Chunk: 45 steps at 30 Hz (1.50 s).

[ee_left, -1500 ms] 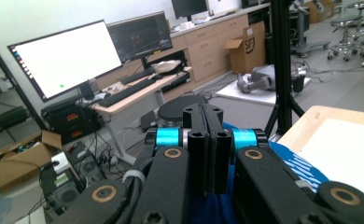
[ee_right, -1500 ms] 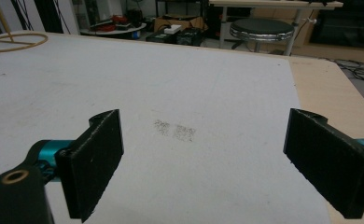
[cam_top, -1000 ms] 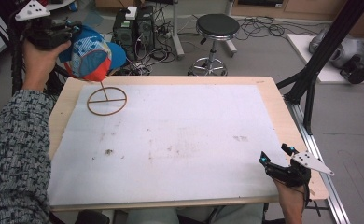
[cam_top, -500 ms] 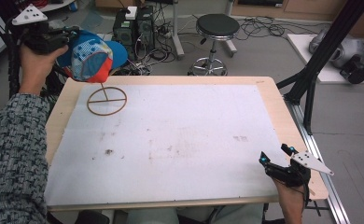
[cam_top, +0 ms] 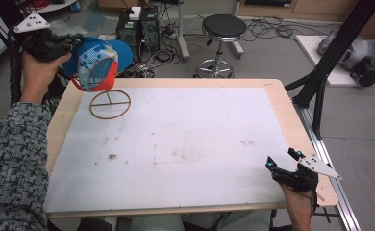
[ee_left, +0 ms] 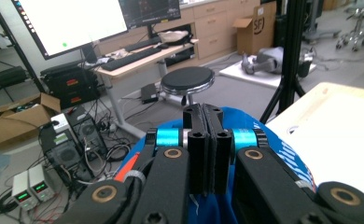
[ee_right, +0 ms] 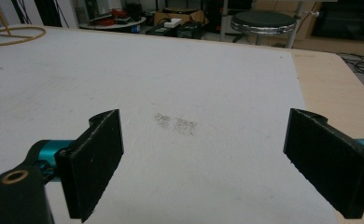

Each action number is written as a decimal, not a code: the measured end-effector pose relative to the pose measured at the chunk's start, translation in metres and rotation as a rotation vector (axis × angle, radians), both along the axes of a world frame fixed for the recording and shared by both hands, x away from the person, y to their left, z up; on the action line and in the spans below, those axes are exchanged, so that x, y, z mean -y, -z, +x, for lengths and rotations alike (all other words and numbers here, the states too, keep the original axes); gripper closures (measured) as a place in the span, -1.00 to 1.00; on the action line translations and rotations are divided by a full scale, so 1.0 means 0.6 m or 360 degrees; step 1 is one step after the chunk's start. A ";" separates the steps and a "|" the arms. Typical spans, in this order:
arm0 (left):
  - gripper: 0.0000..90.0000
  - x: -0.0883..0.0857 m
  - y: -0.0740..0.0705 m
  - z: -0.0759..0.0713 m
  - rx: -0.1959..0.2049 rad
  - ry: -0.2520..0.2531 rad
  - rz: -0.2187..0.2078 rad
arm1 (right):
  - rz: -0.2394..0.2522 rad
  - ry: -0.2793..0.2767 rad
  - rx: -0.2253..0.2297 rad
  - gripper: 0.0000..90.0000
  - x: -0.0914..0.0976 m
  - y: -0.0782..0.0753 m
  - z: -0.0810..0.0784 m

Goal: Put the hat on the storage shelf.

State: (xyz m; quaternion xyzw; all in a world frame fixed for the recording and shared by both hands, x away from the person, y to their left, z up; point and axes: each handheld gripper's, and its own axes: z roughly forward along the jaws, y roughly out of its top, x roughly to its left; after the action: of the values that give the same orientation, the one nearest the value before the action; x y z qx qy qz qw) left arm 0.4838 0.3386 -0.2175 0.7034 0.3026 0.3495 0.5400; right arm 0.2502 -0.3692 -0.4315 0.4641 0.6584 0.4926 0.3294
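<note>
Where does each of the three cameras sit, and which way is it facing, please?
High view: above the near table edge, looking forward and down; left gripper holding the cap, right gripper, both forearms.
Left gripper view: behind shut jaws, over the cap toward a stool.
Right gripper view: low between open jaws, across the table.
Shared: the wooden ring.

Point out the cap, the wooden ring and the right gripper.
cap (cam_top: 98,65), high view, on its patterned crown.
wooden ring (cam_top: 93,111), high view, on its near-left rim.
right gripper (cam_top: 282,159), high view, midway between its fingertips.
</note>
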 end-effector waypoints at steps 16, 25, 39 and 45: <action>0.97 -0.020 0.017 0.017 0.0006 -0.0060 -0.0007 | 0.0005 -0.0008 -0.0011 -0.75 -0.002 0.001 0.002; 0.97 -0.024 0.025 0.028 0.0020 -0.0073 -0.0027 | 0.0001 -0.0014 -0.0001 -0.75 0.000 0.001 0.002; 0.79 -0.018 0.042 0.041 -0.0063 -0.0080 -0.0025 | 0.0009 -0.0002 -0.0008 -0.75 0.003 0.002 -0.001; 0.62 -0.015 0.049 0.043 -0.0069 -0.0067 -0.0019 | 0.0010 -0.0002 -0.0017 -0.75 0.003 0.002 -0.001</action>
State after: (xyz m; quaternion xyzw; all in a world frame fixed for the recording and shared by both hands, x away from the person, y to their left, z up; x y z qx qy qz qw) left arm 0.5094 0.3473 -0.2472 0.7011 0.3312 0.3435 0.5299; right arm 0.2496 -0.3713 -0.4328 0.4672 0.6589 0.4925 0.3242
